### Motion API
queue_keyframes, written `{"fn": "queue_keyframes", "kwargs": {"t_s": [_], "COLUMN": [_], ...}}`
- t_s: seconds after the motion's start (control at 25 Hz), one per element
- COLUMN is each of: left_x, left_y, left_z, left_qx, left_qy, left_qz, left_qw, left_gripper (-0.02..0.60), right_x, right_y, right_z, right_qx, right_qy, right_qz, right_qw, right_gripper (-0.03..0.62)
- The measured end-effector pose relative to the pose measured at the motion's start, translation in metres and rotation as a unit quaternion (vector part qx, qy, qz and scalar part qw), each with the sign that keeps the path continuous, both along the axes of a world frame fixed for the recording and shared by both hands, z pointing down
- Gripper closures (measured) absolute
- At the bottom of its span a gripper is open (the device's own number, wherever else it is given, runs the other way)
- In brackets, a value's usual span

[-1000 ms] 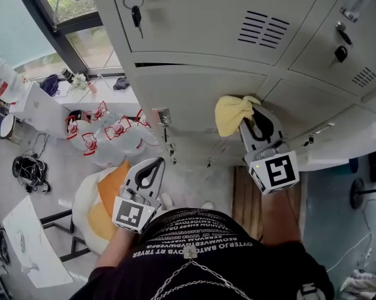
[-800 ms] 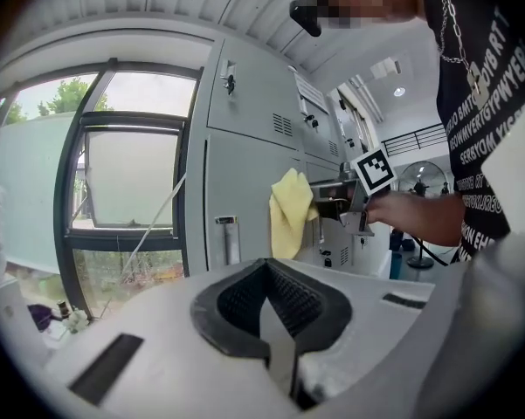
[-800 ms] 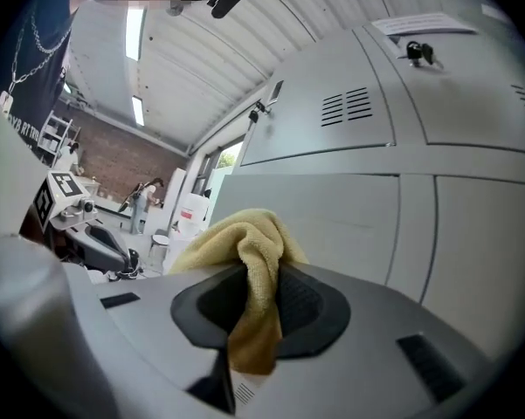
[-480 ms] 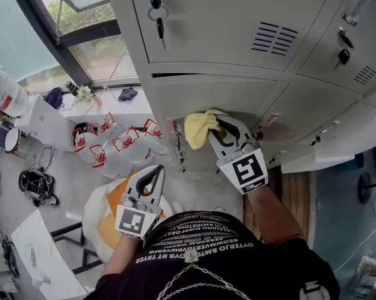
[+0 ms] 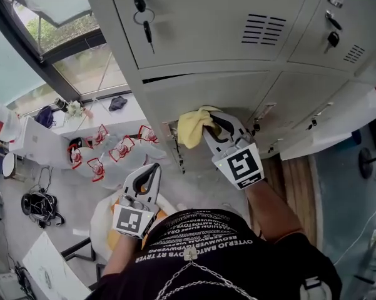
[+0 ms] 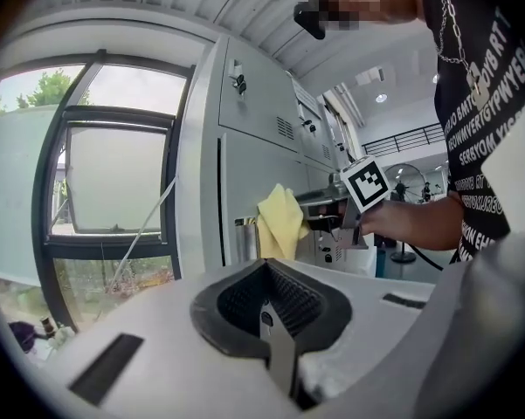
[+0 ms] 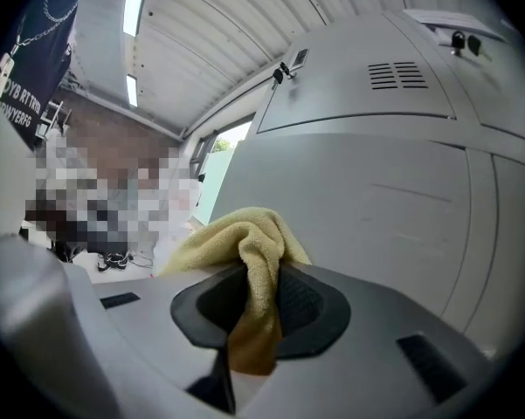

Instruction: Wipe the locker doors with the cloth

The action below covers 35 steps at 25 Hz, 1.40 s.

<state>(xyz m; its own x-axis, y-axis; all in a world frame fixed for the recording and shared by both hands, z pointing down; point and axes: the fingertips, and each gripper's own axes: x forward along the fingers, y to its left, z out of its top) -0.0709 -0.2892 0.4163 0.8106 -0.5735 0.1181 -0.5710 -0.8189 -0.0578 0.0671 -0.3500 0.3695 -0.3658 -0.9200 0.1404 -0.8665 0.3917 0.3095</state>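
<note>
A yellow cloth (image 5: pixel 193 125) is pressed against the lower grey locker door (image 5: pixel 238 95), close to that door's left edge and latch (image 5: pixel 172 131). My right gripper (image 5: pixel 214 125) is shut on the yellow cloth (image 7: pixel 245 243), which bunches out ahead of the right gripper (image 7: pixel 259 273) toward the door (image 7: pixel 376 208). My left gripper (image 5: pixel 152 172) hangs low by my waist, away from the lockers. The left gripper (image 6: pixel 265 269) is shut with nothing in it. From the left gripper view the cloth (image 6: pixel 279 223) shows against the locker front, next to the right gripper (image 6: pixel 329 209).
Keys (image 5: pixel 145 19) hang from the upper door's lock. More lockers (image 5: pixel 338 36) run to the right. A window (image 5: pixel 56 24) stands at the left. On the floor lie red-printed bags (image 5: pixel 116 149), cables (image 5: pixel 42 206) and an orange and white object (image 5: pixel 112 220).
My right gripper has slid the cloth leftward along the lower door, toward the latch at its left edge. The left gripper has stayed low by my waist.
</note>
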Motion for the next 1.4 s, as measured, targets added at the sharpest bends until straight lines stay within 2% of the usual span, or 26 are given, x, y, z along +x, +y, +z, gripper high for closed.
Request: {"fn": "queue_keyframes", "kwargs": {"t_s": [0.12, 0.36, 0.56, 0.88, 1.08, 1.4], "left_x": [0.008, 0.032, 0.052, 0.083, 0.094, 0.079], "left_y": [-0.004, 0.003, 0.01, 0.025, 0.039, 0.06], "left_z": [-0.002, -0.003, 0.004, 0.001, 0.001, -0.001], "left_qx": [0.006, 0.007, -0.003, -0.004, -0.003, 0.0], "left_qy": [0.001, 0.01, 0.011, 0.015, 0.016, 0.027], "left_qz": [0.015, 0.044, 0.04, 0.011, -0.013, -0.083], "left_qw": [0.9999, 0.999, 0.9991, 0.9998, 0.9998, 0.9962], "left_gripper": [0.578, 0.578, 0.578, 0.578, 0.578, 0.578], "right_x": [0.02, 0.074, 0.108, 0.148, 0.136, 0.069], "right_y": [0.003, 0.012, 0.017, 0.029, 0.044, 0.041], "right_z": [0.003, 0.007, 0.01, 0.006, -0.004, 0.015], "right_qx": [-0.004, -0.018, -0.024, -0.026, -0.01, -0.037], "right_qy": [0.005, -0.018, -0.012, -0.019, -0.036, -0.027], "right_qz": [0.028, 0.073, 0.086, 0.086, 0.032, -0.086], "right_qw": [1.0, 0.997, 0.996, 0.996, 0.999, 0.995], "right_gripper": [0.52, 0.517, 0.517, 0.519, 0.52, 0.52]}}
